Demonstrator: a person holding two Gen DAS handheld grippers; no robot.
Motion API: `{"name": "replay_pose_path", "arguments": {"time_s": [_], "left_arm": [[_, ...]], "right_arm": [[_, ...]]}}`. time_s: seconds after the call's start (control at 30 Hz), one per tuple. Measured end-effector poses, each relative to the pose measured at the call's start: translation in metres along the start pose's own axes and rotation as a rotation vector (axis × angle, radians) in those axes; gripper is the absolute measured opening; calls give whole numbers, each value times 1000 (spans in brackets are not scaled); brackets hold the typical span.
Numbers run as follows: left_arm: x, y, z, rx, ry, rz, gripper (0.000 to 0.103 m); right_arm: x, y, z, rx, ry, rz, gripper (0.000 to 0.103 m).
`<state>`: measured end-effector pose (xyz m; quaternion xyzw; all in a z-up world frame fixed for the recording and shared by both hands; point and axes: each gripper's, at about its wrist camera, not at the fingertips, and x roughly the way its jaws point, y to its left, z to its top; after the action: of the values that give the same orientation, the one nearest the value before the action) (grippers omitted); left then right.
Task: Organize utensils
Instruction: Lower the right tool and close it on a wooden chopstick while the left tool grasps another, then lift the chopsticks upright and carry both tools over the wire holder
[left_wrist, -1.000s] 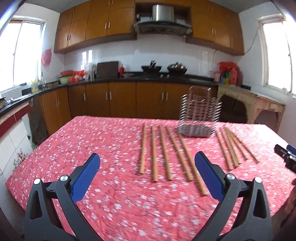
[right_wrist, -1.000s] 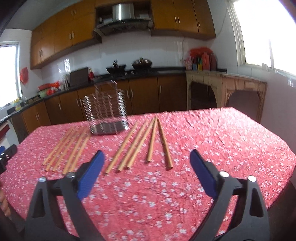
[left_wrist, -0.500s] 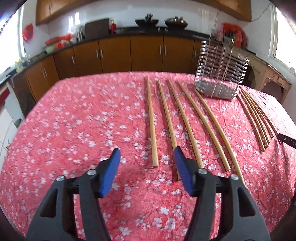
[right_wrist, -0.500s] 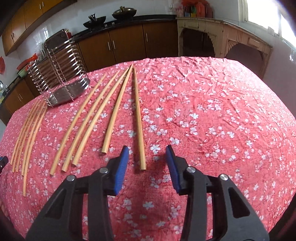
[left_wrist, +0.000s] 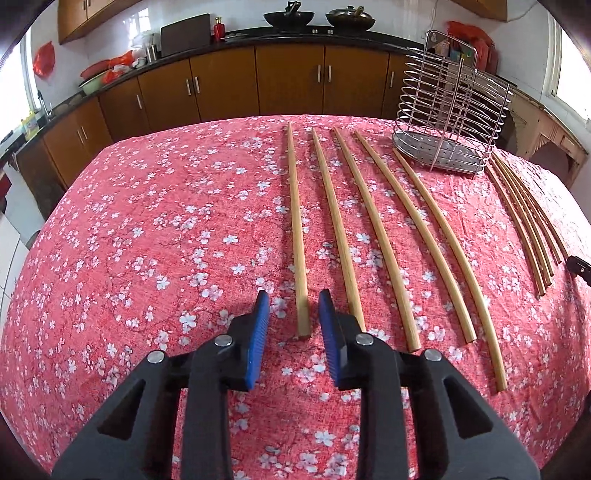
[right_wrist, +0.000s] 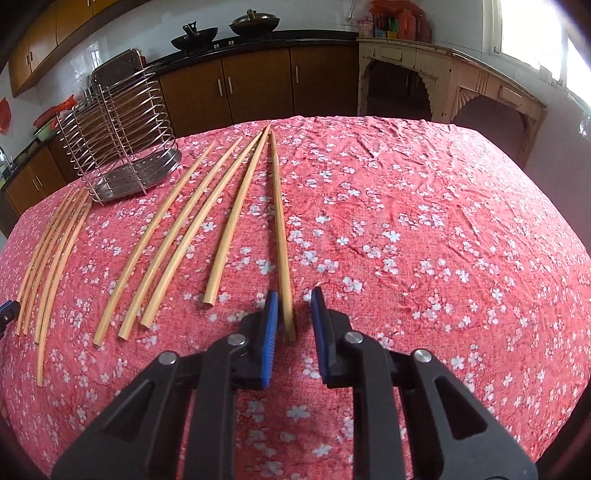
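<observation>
1. My left gripper (left_wrist: 291, 314) hangs low over the desk (left_wrist: 147, 240), which is draped in a red cloth printed with white blossoms. Its blue-padded fingers (left_wrist: 258, 332) stand narrow, one on each side of the near end of the leftmost long pale bamboo chopstick (left_wrist: 297, 236). A gap shows between each pad and the wood, so I grip nothing here.
2. Four more bamboo chopsticks (left_wrist: 373, 229) lie to the right of that one, fanned apart and running from near to far.
3. A silver wire utensil rack with a perforated metal base (left_wrist: 452, 114) stands upright at the far right of the desk. A tight bundle of thinner bamboo sticks (left_wrist: 524, 218) lies to its right.
4. My right gripper (right_wrist: 293, 314) likewise sits low, its blue fingers (right_wrist: 271, 332) narrow around the near end of the rightmost bamboo chopstick (right_wrist: 280, 229). The left pad is just beside the wood, the right pad clearly apart.
5. In the right wrist view the rack (right_wrist: 118, 147) stands at the far left, with the thin bundle (right_wrist: 51, 251) to its left.
</observation>
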<state>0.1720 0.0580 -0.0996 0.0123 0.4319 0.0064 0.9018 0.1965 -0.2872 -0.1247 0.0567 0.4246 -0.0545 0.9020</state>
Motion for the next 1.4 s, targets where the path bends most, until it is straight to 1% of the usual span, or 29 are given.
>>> {"name": "replay_pose_path", "arguments": {"time_s": [0.2,0.27,0.3,0.33,0.37,0.5,0.77,0.97,1.07,1.17,1.4], "left_arm": [[2,-2,3,-1,2,8,28],[3,-2,4,-1,1,9,28],[3,-2,4,-2,1,7,26],[3,-2,4,-4,0,6,20],[4,-2,5,-7,-1,6,17],[4,4,5,-28,-2,-2,8],[3,5,3,-35,-4,-8,7],[-5,8,-1,-42,-12,-20,7],[-20,9,-2,-30,-57,-21,7],[-43,11,0,-25,-131,-25,7],[-100,20,11,-37,-349,-35,7]], "right_arm": [[1,-1,1,-18,0,-5,19],[2,2,2,-28,1,-3,14],[2,3,3,-27,1,5,9],[3,3,3,-24,1,8,8],[2,3,3,-21,0,12,8],[1,0,5,-2,-2,31,8],[-1,-3,3,10,-10,35,8],[-18,-4,-2,1,-57,21,8],[-34,-5,-1,-6,-107,7,8],[-53,-6,2,-8,-169,5,8],[-95,-6,14,-24,-336,-11,8]]}}
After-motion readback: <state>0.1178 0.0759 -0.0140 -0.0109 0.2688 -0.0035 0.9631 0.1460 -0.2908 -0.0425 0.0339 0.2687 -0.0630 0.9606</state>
